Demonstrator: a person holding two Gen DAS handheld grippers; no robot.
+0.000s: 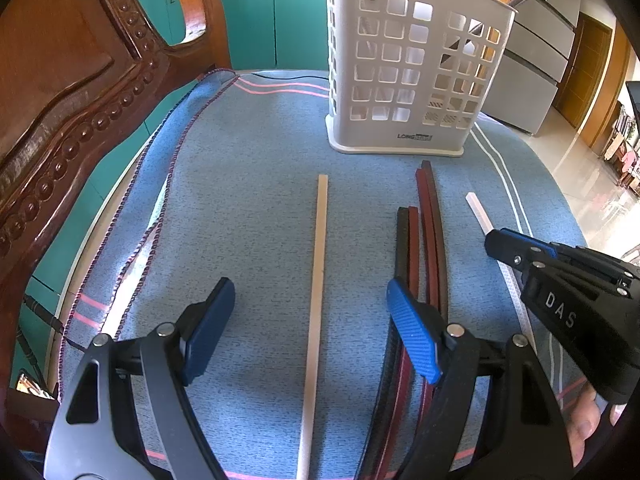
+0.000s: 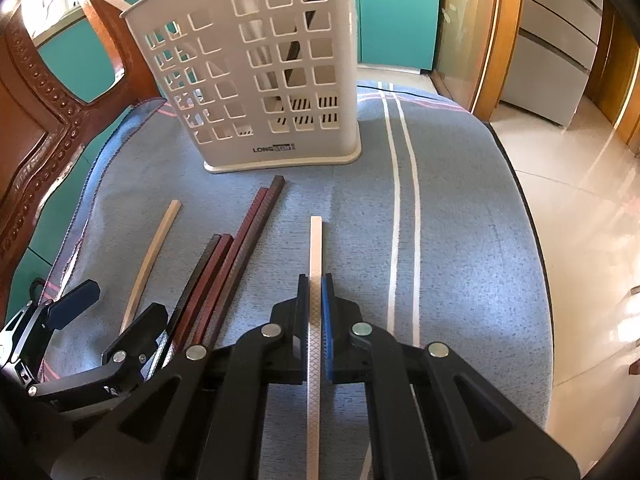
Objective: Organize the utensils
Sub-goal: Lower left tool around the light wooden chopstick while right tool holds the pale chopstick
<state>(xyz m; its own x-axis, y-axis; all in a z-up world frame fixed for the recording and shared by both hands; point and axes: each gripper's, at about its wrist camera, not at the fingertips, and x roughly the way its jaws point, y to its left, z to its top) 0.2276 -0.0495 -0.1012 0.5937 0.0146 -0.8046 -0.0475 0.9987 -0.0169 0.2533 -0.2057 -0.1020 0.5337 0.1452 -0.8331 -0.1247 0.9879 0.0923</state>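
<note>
On a desk (image 2: 460,200) draped in a blue cloth (image 1: 248,184), the right gripper (image 2: 316,300) had its fingers clamped on a white chopstick (image 2: 315,240) that lay flat, pointing toward a perforated white utensil holder (image 2: 256,80). The left gripper (image 1: 310,320) hung with its fingers wide apart on either side of a pale wooden chopstick (image 1: 320,248), not touching it. Four dark red and black chopsticks (image 1: 424,240) lay side by side between the two light ones. The holder stood upright at the far end of the cloth, a dark chopstick (image 2: 298,44) leaning inside it.
</note>
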